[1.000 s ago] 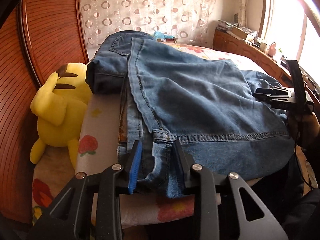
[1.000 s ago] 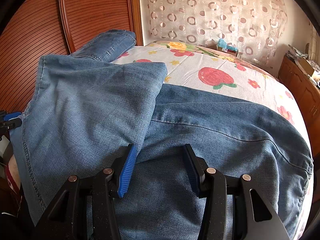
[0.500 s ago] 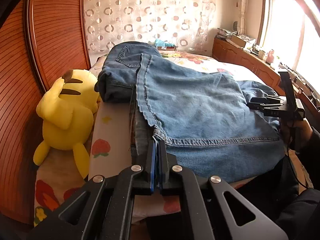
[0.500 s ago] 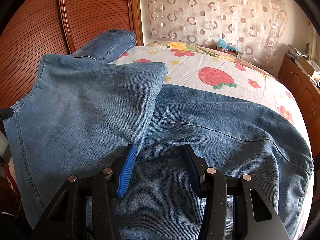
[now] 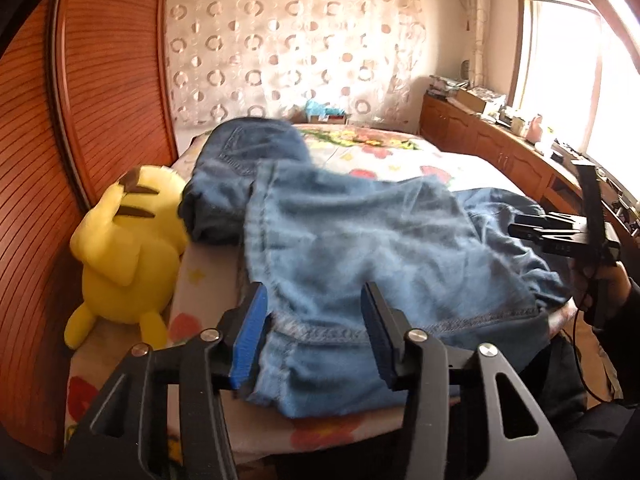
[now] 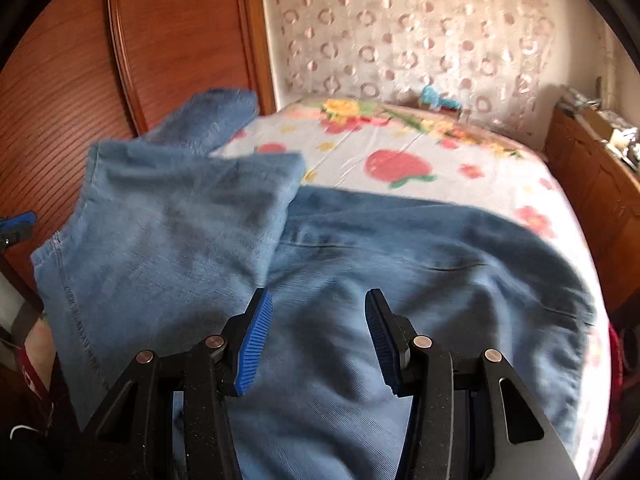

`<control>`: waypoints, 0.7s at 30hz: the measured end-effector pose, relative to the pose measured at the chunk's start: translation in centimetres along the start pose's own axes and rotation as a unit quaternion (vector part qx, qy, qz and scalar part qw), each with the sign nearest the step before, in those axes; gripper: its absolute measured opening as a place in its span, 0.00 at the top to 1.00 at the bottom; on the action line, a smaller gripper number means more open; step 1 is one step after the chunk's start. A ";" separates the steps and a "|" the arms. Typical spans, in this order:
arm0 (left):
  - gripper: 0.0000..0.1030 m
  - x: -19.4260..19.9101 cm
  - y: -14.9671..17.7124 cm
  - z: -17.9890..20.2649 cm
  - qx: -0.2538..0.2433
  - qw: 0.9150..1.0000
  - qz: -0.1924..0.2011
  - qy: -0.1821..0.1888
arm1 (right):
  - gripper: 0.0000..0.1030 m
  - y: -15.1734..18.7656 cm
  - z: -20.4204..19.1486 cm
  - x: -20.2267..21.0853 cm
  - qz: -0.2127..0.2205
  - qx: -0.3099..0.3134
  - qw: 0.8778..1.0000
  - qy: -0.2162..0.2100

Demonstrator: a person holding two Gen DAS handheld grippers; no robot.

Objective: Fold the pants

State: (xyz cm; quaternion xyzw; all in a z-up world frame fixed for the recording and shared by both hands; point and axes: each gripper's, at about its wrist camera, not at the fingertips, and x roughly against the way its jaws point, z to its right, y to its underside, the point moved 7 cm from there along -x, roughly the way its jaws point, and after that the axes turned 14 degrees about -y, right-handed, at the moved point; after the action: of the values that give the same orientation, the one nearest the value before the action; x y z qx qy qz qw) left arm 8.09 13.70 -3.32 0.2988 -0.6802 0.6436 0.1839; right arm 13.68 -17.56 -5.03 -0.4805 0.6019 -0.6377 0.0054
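Yellow plush toy (image 5: 124, 248) lies at the bed's left edge, against the reddish slatted wood panel (image 5: 112, 80). Bedsheet (image 6: 400, 152) is white with red strawberry and flower print. Curtain (image 5: 288, 48) behind the bed: pale fabric with a ring pattern. Small teal item (image 5: 318, 108) sits at the far end of the bed by the curtain; too blurred to identify. Wooden cabinet run (image 5: 480, 140) along the right wall, top cluttered with boxes and small items. Bright window (image 5: 580, 80) above it, blown out. Both views are motion-blurred.
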 end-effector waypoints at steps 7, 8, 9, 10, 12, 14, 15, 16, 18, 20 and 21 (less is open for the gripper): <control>0.27 -1.6 -0.9 6.2 -0.024 0.999 0.000 0.044 | 0.51 2.4 1.9 5.3 0.020 0.000 0.997 0.069; 0.27 -1.8 -1.0 7.1 -0.027 0.998 -0.001 0.049 | 0.51 3.0 2.3 5.8 0.020 -0.007 0.997 0.071; 0.27 -2.1 -1.0 7.9 -0.031 0.998 -0.003 0.053 | 0.51 3.5 2.7 6.4 0.020 -0.012 0.997 0.075; 0.27 -2.4 -1.0 8.9 -0.037 0.998 -0.005 0.055 | 0.51 4.0 3.1 6.9 0.019 -0.017 0.996 0.081; 0.27 -2.6 -1.1 10.4 -0.047 0.997 -0.005 0.062 | 0.51 5.0 3.8 7.8 0.017 -0.025 0.995 0.091; 0.27 -2.8 -1.2 11.7 -0.056 0.996 -0.004 0.068 | 0.49 5.9 4.7 8.6 0.018 -0.040 0.994 0.100; 0.27 -3.0 -1.2 12.4 -0.061 0.996 -0.005 0.070 | 0.48 6.2 5.4 9.1 0.023 -0.048 0.993 0.106; 0.27 -3.1 -1.2 12.9 -0.065 0.995 -0.005 0.071 | 0.49 6.6 6.0 9.6 0.029 -0.058 0.991 0.113; 0.27 -3.4 -1.0 14.0 -0.075 0.994 -0.006 0.074 | 0.48 7.1 7.0 10.3 0.033 -0.080 0.989 0.120; 0.27 -3.8 -0.8 14.9 -0.080 0.994 -0.011 0.071 | 0.48 7.6 7.8 10.8 0.033 -0.091 0.987 0.130; 0.27 -4.2 -0.7 15.2 -0.082 0.994 -0.014 0.070 | 0.49 7.7 8.1 10.9 0.034 -0.093 0.986 0.135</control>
State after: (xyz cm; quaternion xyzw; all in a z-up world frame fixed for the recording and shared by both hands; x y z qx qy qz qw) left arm 13.75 -0.59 -6.98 0.2464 -0.7119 0.6023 0.2641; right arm 8.42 -32.20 -5.83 -0.3682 0.6696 -0.6374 -0.0988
